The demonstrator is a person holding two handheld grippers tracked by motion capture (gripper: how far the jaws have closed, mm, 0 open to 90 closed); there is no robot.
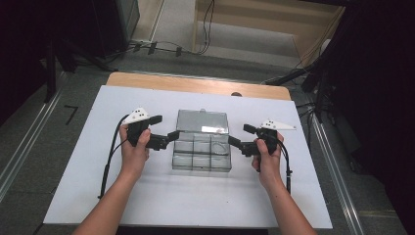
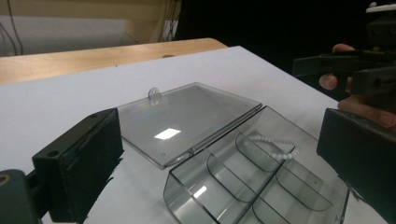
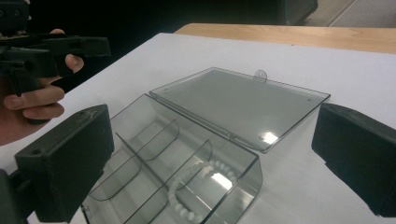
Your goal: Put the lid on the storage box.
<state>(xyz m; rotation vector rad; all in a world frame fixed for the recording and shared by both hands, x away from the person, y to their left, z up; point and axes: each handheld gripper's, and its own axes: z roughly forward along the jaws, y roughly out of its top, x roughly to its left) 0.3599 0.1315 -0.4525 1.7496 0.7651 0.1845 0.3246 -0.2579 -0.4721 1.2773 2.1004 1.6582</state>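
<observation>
Left claw (image 1: 163, 130) and right claw (image 1: 238, 135) wide, flanking smoky clear box (image 1: 201, 154), lid (image 1: 202, 121) flat open, white bead bracelet (image 3: 196, 186) inside

Clear compartment box (image 1: 201, 154) lying open mid-table, lid (image 1: 202, 122) lying flat toward far edge. Left gripper (image 1: 164, 129) hovering just beside box's left side, jaws standing apart; right gripper (image 1: 242, 135) hovering beside its right side, jaws parted. White table (image 1: 147, 200) carrying all.

Evenly lit from overhead, dim and murky around the table (image 1: 98, 196). Bright glare patch on the box lid (image 2: 167, 134). Soft, slightly blurred throughout; near jaws out of focus.
</observation>
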